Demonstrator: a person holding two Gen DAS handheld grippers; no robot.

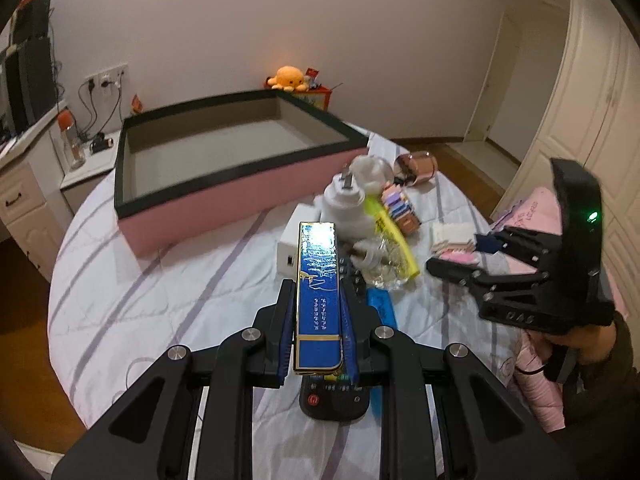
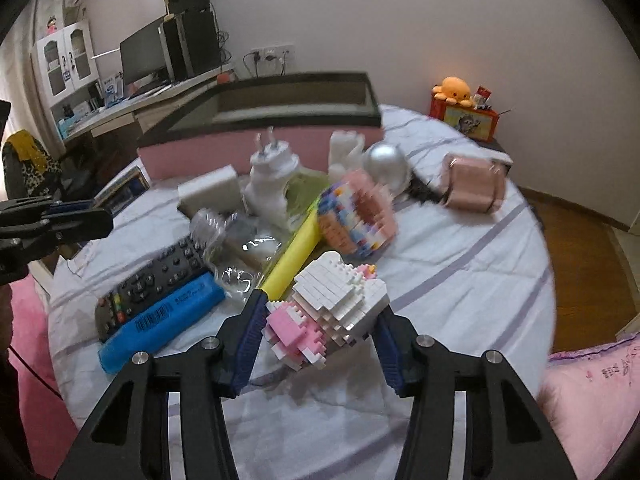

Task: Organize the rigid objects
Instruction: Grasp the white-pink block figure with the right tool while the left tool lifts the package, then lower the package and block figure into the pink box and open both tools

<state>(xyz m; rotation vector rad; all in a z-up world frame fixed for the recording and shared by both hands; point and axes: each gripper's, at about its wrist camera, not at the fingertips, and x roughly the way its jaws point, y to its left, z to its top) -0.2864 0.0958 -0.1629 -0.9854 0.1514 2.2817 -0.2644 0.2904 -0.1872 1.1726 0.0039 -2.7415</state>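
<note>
My left gripper point(image 1: 316, 300) is shut on a long blue box with gold edges point(image 1: 318, 292) and holds it above the bed, in front of the open pink box with a dark rim point(image 1: 224, 160). My right gripper point(image 2: 320, 308) is shut on a white and pink brick figure point(image 2: 328, 308), raised over the bed. It shows at the right of the left wrist view point(image 1: 472, 256). On the bed lie a black remote point(image 2: 152, 284), a blue case point(image 2: 160, 320), a yellow tube point(image 2: 296, 252), a white plug adapter point(image 2: 272, 184) and a colourful brick figure point(image 2: 356, 216).
A round bed with a white striped sheet point(image 2: 460, 272) holds the pile. A rose-gold case point(image 2: 472, 188), a silver ball point(image 2: 388, 164), a white charger block point(image 2: 212, 192) and clear plastic wrap point(image 2: 236, 240) lie there too. A desk stands at the left point(image 1: 24, 184), a pink pillow at the right point(image 2: 592, 392).
</note>
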